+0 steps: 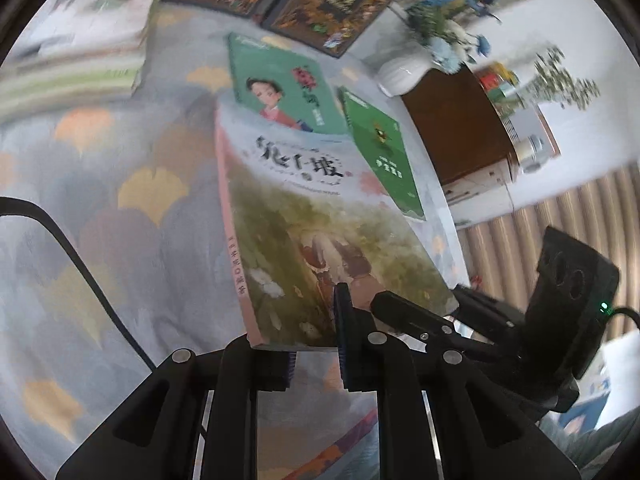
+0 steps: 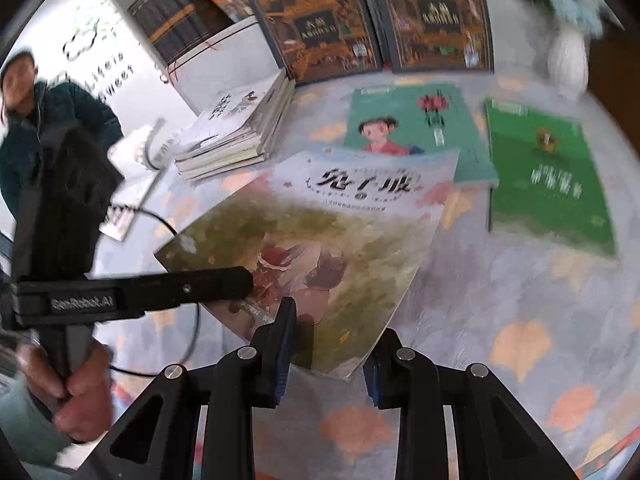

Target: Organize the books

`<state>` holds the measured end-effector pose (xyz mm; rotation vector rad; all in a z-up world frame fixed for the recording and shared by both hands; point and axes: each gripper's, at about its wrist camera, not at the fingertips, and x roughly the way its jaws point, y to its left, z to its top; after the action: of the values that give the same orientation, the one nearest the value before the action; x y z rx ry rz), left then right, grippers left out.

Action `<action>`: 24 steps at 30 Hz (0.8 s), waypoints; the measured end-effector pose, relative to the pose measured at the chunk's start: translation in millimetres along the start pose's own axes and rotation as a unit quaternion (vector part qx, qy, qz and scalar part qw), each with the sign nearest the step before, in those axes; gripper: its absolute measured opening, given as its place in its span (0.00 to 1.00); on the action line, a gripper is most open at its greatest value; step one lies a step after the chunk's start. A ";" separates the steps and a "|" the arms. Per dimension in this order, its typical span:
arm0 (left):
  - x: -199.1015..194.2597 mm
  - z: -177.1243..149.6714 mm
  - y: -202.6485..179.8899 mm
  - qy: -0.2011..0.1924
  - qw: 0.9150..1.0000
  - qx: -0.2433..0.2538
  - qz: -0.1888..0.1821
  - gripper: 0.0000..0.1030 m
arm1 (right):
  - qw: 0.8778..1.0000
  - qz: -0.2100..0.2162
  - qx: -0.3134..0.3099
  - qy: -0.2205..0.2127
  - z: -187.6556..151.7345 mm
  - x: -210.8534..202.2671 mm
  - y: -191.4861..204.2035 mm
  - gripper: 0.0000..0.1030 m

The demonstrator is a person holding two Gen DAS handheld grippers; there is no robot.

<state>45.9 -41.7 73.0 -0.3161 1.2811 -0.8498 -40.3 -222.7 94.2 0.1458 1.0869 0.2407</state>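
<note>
A picture book with a pink spine (image 1: 316,236) is lifted off the leaf-patterned tablecloth (image 1: 100,208). My left gripper (image 1: 314,346) is shut on its near edge. My right gripper (image 2: 326,354) straddles another corner of the same book (image 2: 320,240); its fingers look apart, and whether they press the book is unclear. A teal-green book with a girl on the cover (image 2: 416,128) and a bright green book (image 2: 548,176) lie flat behind it. A stack of thin books (image 2: 240,128) lies at the left.
Two dark ornate books (image 2: 320,24) (image 2: 436,16) stand against the back. A shelf of books (image 2: 180,20) is at the far left. A white vase with flowers (image 2: 568,60) stands at the back right. A brown wooden cabinet (image 1: 456,120) is beside the table. A person (image 2: 36,120) is at the left.
</note>
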 end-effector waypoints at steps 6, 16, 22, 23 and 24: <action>-29.9 15.9 6.7 -0.020 0.999 0.011 -0.039 0.14 | 0.998 -0.038 -0.033 -0.043 17.0 -20.0 27.5 0.28; -105.2 57.7 52.0 -0.121 0.992 0.009 -0.031 0.14 | 0.993 -0.002 -0.052 -0.103 91.6 -4.6 85.1 0.30; -123.2 75.6 121.0 -0.152 0.986 -0.063 0.001 0.15 | 0.994 0.050 -0.069 -0.073 136.1 62.3 121.6 0.31; -123.0 79.2 130.4 -0.153 0.986 -0.071 0.007 0.14 | 0.994 0.058 -0.066 -0.064 143.4 75.7 124.7 0.31; -122.3 83.3 139.5 -0.154 0.985 -0.080 0.012 0.14 | 0.994 0.061 -0.063 -0.058 147.7 83.6 126.6 0.31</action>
<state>170.5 117.7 94.3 -0.5381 1.0635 -0.6486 112.4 -78.3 120.2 0.1123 0.9454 0.4053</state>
